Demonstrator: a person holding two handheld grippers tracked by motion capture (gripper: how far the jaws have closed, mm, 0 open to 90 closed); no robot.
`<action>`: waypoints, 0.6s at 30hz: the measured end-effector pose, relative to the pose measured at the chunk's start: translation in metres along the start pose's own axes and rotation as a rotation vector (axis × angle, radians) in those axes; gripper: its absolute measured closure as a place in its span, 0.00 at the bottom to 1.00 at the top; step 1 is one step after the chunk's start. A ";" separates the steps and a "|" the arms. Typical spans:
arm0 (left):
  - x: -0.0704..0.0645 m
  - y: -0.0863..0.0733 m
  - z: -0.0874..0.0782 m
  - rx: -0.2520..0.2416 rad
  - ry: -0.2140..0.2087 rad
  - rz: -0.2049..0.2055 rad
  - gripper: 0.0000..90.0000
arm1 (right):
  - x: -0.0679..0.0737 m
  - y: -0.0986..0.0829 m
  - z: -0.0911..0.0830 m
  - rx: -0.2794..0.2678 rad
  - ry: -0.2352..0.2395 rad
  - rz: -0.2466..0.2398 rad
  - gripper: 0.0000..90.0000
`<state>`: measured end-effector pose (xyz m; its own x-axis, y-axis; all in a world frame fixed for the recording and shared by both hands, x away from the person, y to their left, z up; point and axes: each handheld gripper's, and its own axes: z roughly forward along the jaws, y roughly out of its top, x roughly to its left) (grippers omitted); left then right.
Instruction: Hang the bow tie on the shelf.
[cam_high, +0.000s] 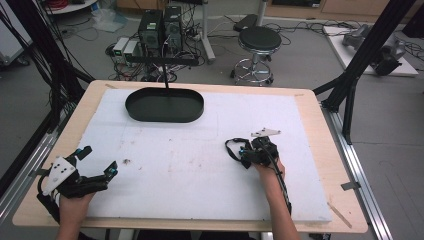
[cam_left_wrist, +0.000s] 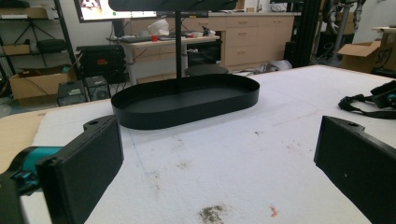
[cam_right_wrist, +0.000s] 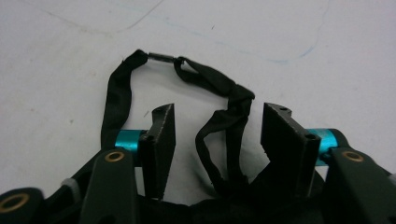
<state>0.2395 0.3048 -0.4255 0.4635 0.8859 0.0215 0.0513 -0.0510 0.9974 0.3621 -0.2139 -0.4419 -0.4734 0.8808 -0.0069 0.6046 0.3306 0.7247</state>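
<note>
In the high view, the left gripper (cam_high: 97, 160) rests near the table's front left corner with its jaws spread wide and nothing between them. The right gripper (cam_high: 245, 152) sits right of the middle of the white foam sheet (cam_high: 200, 160), over a black fabric strap with a small metal link (cam_high: 232, 150). A black oval metal tray on a thin post (cam_high: 165, 106) stands near the far edge.

In the left gripper view, the jaws stand far apart, with the tray ahead and the strap (cam_left_wrist: 364, 103) at the right edge.

In the right gripper view, the right gripper (cam_right_wrist: 217, 128) has its jaws parted, a loop of the strap (cam_right_wrist: 224, 107) lying between them unpinched.
</note>
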 end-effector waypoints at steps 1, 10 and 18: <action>0.000 0.000 0.000 -0.001 0.001 0.000 0.02 | 0.000 0.000 0.000 0.000 0.000 0.000 0.56; -0.001 0.000 0.000 -0.002 -0.001 -0.003 0.02 | 0.001 0.000 -0.001 0.016 -0.005 -0.006 0.82; 0.000 0.000 0.000 -0.001 -0.001 -0.002 0.02 | 0.003 0.001 -0.004 -0.016 -0.014 -0.033 0.97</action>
<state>0.2398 0.3044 -0.4258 0.4645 0.8853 0.0196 0.0511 -0.0488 0.9975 0.3590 -0.2117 -0.4384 -0.4842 0.8740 -0.0408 0.5780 0.3546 0.7350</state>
